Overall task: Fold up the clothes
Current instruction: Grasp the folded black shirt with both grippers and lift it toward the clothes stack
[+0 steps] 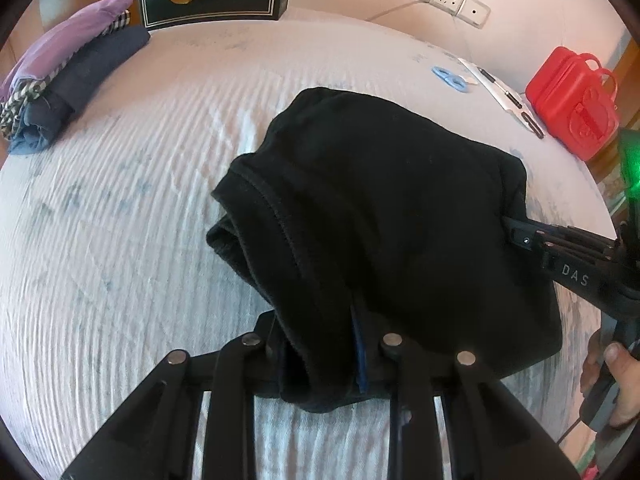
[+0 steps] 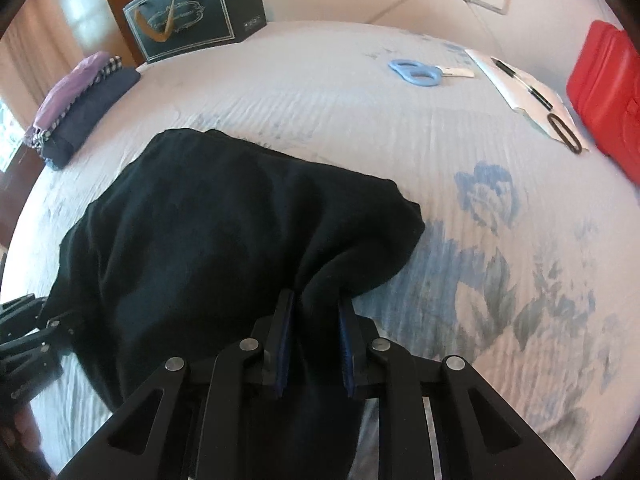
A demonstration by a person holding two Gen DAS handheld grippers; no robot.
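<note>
Black garment (image 1: 380,208) lies bunched mid-bed (image 1: 120,240), its near hem pinched by both tools: left gripper (image 1: 320,360) and right gripper (image 2: 316,320) each clamp a corner, probably to carry that edge over evenly.

The left gripper (image 1: 324,344) points steeply down, its jaws nearly together and pinching black cloth (image 1: 380,200). The right gripper (image 2: 314,344) is tilted down the same way, jaws clamped on a bunched fold, at three o'clock of the left, a hand (image 1: 608,380) around its handle
</note>
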